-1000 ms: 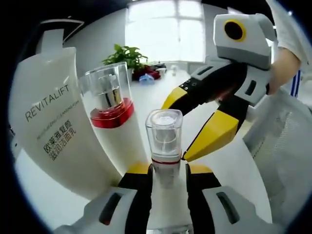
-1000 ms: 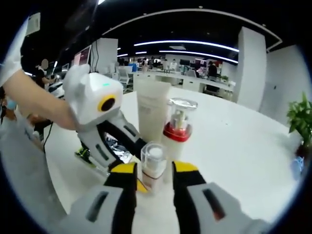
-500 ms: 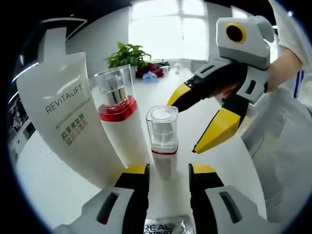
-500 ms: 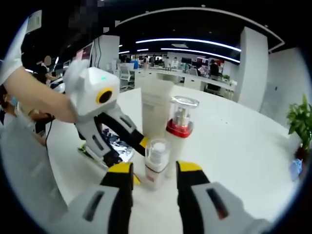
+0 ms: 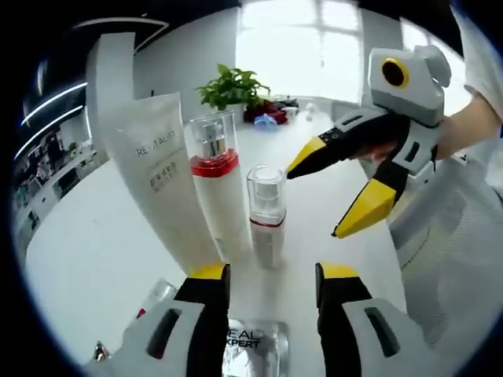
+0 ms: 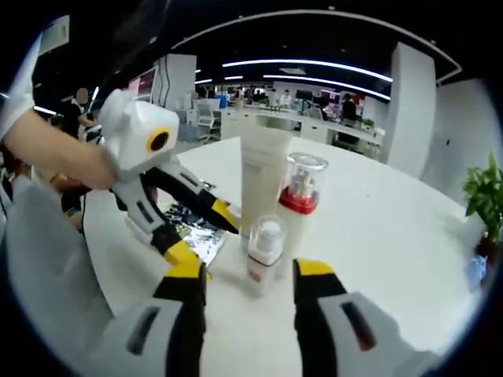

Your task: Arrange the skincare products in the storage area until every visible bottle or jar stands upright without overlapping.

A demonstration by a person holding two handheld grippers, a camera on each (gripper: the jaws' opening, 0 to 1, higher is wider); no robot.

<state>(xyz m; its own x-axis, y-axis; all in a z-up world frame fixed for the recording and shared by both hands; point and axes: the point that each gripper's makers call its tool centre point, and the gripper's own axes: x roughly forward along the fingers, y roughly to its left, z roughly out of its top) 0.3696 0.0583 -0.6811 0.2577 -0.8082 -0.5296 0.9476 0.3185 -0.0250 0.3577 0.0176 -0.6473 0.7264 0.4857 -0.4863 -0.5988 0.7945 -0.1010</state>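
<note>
Both grippers are drawing back from the small clear-capped bottle (image 5: 266, 214), which 1 second ago was sitting between the jaws of the left gripper (image 5: 271, 276) and is now standing free on the white table (image 5: 94, 243). Its jaws are spread, with nothing between them. In the left gripper view the right gripper (image 5: 339, 190) is hanging to the right of the bottles, its yellow tips wide apart and holding nothing.

3 products are now standing upright in a tight group: the white tube (image 5: 161, 184) on the far left, the pump bottle with the red collar (image 5: 215, 182) next to it, and the small bottle nearest the grippers. I cannot tell whether they are touching or only just beside each other. In the right gripper view the same group is appearing beyond the open jaws of the right gripper (image 6: 247, 277), with the left gripper (image 6: 192, 229) coming in from the left above a shiny sachet (image 6: 194, 238) lying flat on the table.

I judge the step in hand to be the release and retreat. To do it well, each gripper should keep its jaws wide and pull straight back along its own line, because a sideways swing could knock the small bottle into the tall one. Near the left gripper, a silver packet (image 5: 253, 352) and another small item (image 5: 151, 298) are lying low on the table; these probably need attention next.
</note>
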